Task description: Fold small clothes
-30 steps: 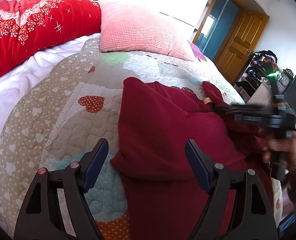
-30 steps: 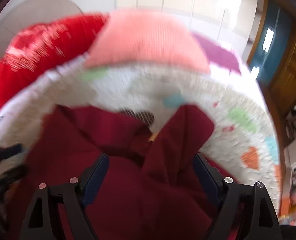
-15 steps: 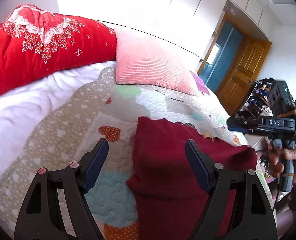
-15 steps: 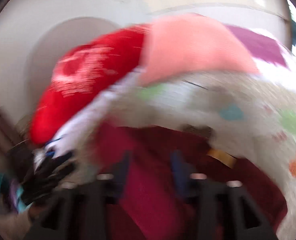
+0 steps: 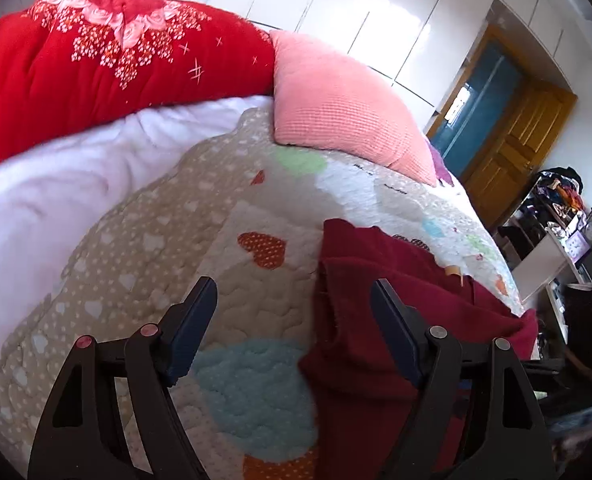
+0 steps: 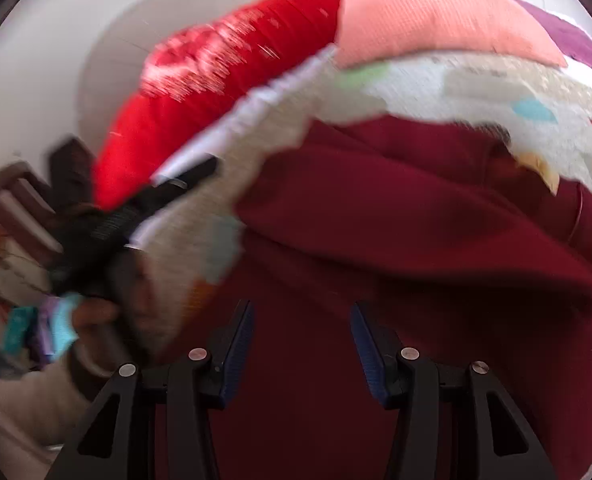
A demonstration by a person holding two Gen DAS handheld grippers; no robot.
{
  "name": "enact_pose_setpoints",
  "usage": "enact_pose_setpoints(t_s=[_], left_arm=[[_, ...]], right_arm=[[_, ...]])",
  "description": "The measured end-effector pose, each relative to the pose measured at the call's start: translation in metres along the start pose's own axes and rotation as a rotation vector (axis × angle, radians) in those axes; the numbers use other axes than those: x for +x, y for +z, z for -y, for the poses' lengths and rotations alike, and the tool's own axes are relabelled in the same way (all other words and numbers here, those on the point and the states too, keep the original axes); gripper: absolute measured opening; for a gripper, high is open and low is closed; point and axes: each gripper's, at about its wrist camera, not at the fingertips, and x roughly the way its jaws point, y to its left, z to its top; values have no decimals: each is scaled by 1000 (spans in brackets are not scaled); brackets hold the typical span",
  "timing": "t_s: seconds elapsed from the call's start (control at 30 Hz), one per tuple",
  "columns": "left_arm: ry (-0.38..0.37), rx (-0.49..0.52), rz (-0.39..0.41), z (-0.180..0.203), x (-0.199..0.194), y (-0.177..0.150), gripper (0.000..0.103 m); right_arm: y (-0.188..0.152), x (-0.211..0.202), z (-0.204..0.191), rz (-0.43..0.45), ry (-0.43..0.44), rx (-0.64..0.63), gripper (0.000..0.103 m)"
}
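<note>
While the dark red garment (image 5: 380, 320) lies crumpled on the quilt (image 5: 143, 264), its left edge sits between the wide-apart fingers of the left gripper (image 5: 293, 328). Above its middle, the right gripper (image 6: 302, 344) has narrowed, jaws parted, clamping nothing. Beyond: a pink pillow (image 5: 336, 100).

Two fisheye views, each looking forward and down along its own claw from close above a bed. The left view faces the quilt (image 5: 147, 280) and a far door (image 5: 512, 152). The right view, blurred, sits nearer the dark red garment (image 6: 396, 220). Both share the garment, the pink pillow (image 5: 344, 100) and the red blanket (image 5: 95, 60).
</note>
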Motion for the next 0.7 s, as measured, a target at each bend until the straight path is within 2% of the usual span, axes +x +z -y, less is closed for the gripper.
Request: enact_pose_setpoints(t_s=[0.1,0.13,0.17,0.27,0.37,0.43,0.5,0.6,0.7], left_arm=[[9,1,13,-1,-1,1,79],[12,3,19,-1,-1,1,79],[15,3,21,-2,0,2,79],[16,-5,5,-5,5,2,79],[15,-13,-14,-8,9,3,79],[13,-20,-4,-10,9,4,79],[17,-33,1,-13,9,6,79],[17,-47,-14,-15,11,4,79],[24,-26,-12,-11,10,3,79]], right_arm=[[20,17,8,-10,-9,32,49],[30,16,9,18,3,32,49],[48,11,9,86,14,33,49],[85,3,27,247,-35,79,49],[106,8,65,273,-81,257,49],[100,1,66,281,-57,278,49],[86,-9,49,294,-4,209,50],[71,-6,12,265,-78,22,50],[65,23,-12,192,-186,-122,50]])
